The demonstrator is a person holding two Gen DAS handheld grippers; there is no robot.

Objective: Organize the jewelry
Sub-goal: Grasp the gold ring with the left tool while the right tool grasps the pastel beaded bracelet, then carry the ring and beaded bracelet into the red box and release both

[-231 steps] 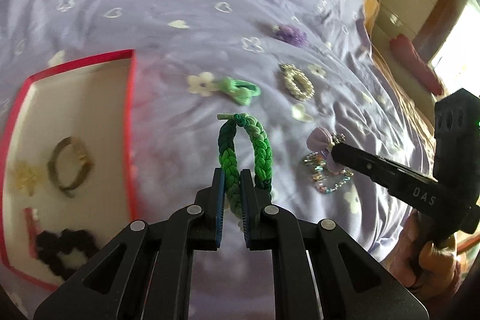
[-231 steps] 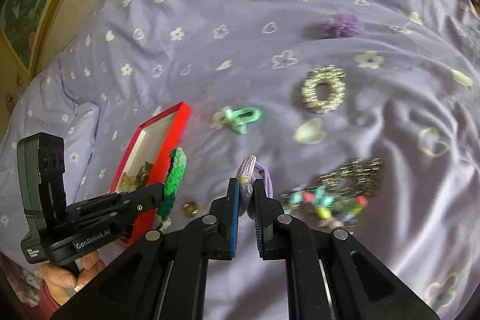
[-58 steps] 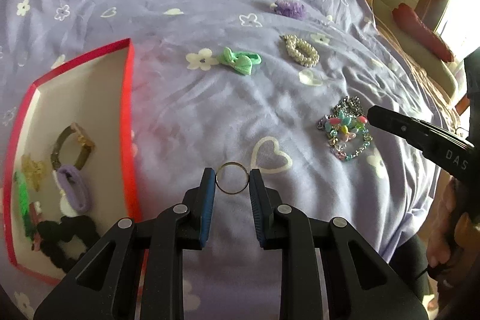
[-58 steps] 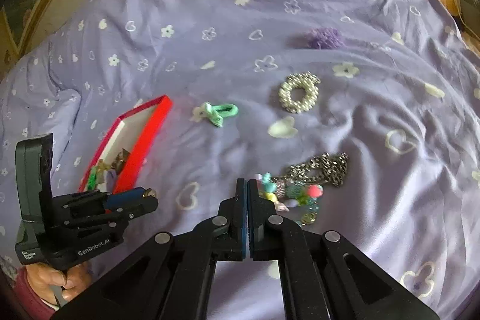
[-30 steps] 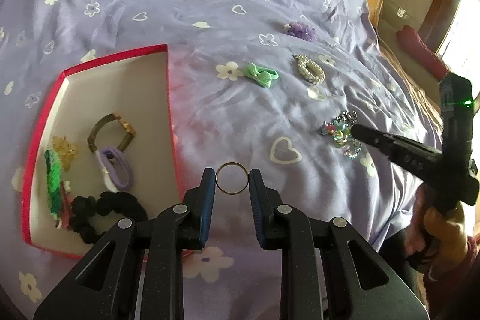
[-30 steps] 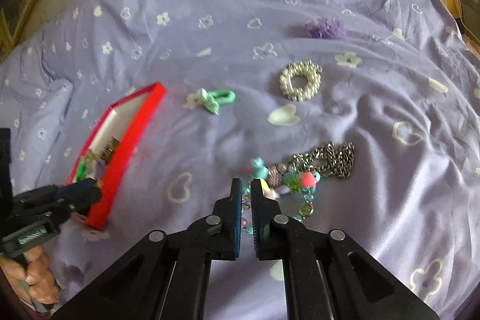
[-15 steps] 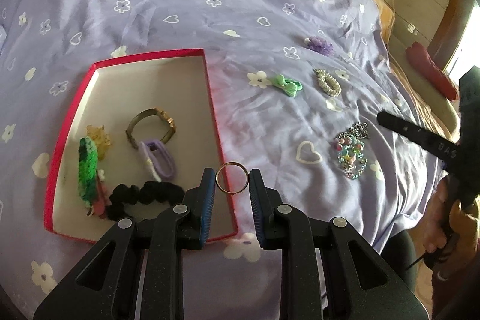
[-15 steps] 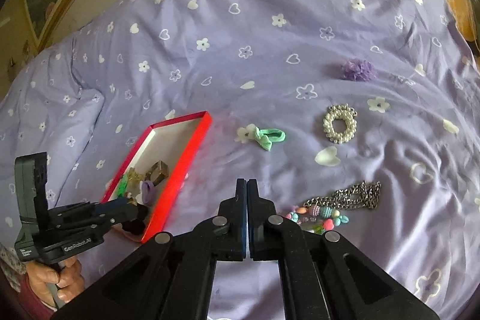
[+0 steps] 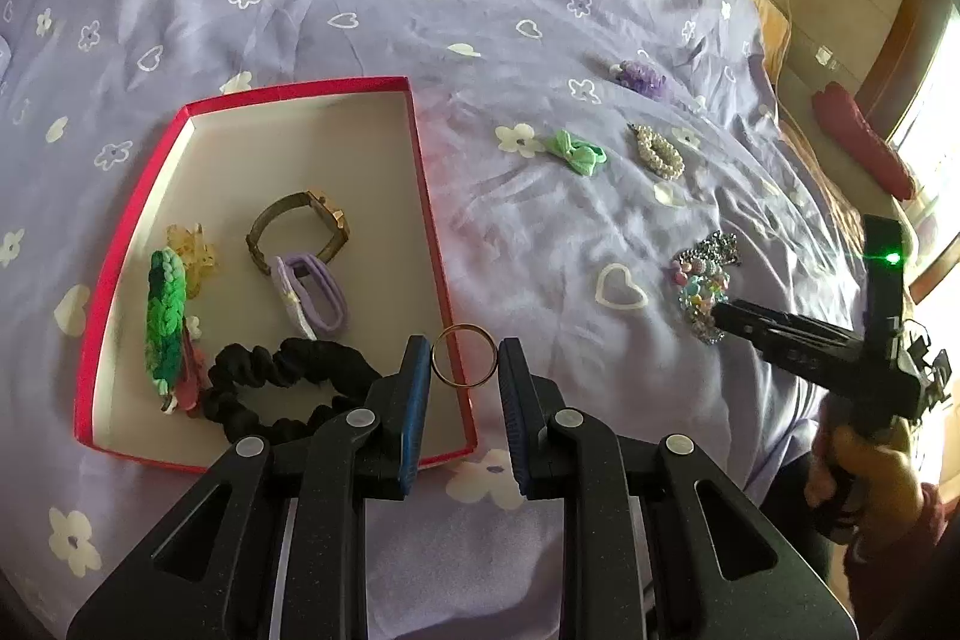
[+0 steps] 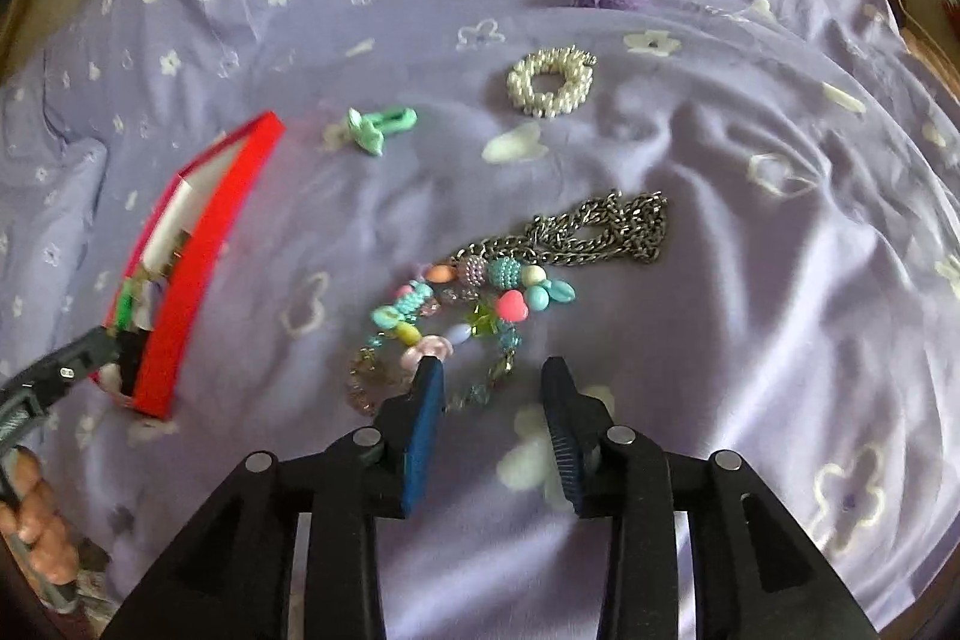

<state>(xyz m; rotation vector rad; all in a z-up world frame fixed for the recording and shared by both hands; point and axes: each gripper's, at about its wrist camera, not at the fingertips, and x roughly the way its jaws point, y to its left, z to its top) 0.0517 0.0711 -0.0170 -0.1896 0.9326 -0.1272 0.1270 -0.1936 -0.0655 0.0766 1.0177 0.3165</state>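
Left gripper (image 9: 465, 370) clamps gold ring (image 9: 465, 355) seemingly face-on; right gripper (image 10: 492, 388) gapes.

The left tool (image 9: 465, 363) points forward and slightly down, its two blue-padded fingers (image 9: 415, 388) closed part-way, pinching something thin between their tips. The right tool (image 10: 492, 382) is tilted low with its fingers (image 10: 427, 400) spread wide apart, nothing between them. A bare hand (image 9: 864, 478) grips the right tool's handle; the other hand (image 10: 36, 520), seemingly clenched, is blurred at the frame's edge.
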